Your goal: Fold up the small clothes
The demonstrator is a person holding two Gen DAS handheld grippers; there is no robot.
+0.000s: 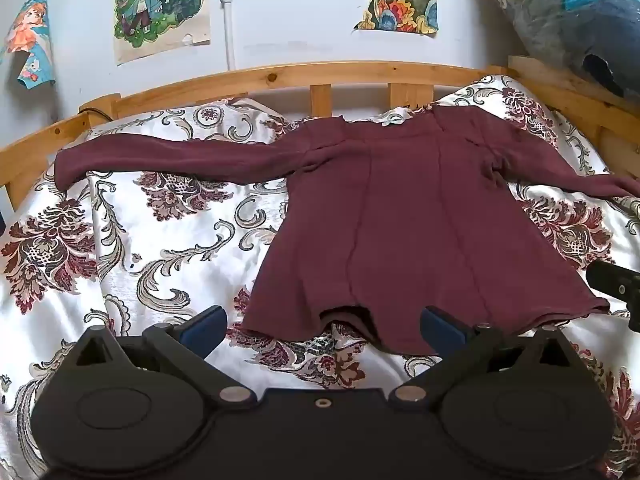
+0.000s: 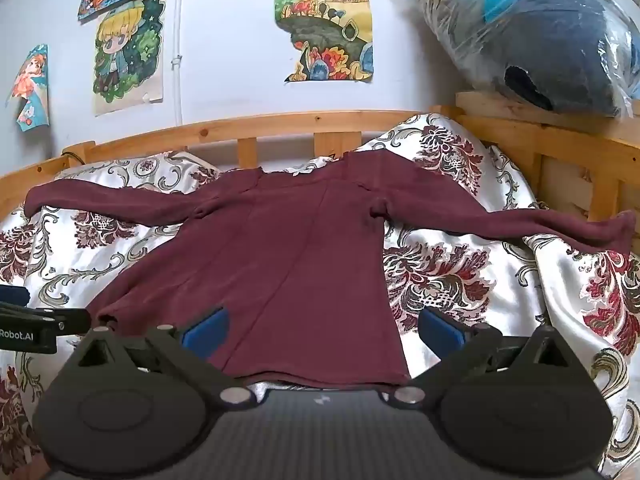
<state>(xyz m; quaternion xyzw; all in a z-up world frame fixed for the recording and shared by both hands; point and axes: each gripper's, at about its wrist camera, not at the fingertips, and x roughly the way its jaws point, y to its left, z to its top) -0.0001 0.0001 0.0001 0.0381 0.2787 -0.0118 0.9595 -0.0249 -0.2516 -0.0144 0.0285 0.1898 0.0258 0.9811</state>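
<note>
A small maroon long-sleeved top (image 1: 404, 216) lies flat on the floral bedspread (image 1: 160, 240), hem toward me, both sleeves spread out sideways. My left gripper (image 1: 324, 326) is open, its blue pads just in front of the left part of the hem, holding nothing. The same top shows in the right wrist view (image 2: 288, 264). My right gripper (image 2: 324, 330) is open over the hem's right corner, one pad above the cloth, the other beside it. The right gripper shows at the right edge of the left wrist view (image 1: 624, 292); the left gripper shows at the left edge of the right wrist view (image 2: 36, 326).
A wooden bed rail (image 1: 320, 76) runs along the far side under a white wall with cartoon posters (image 1: 160, 4). A plastic-wrapped dark bundle (image 2: 540, 36) sits on the wooden frame at the far right. A wall pipe (image 1: 229, 16) runs down behind the rail.
</note>
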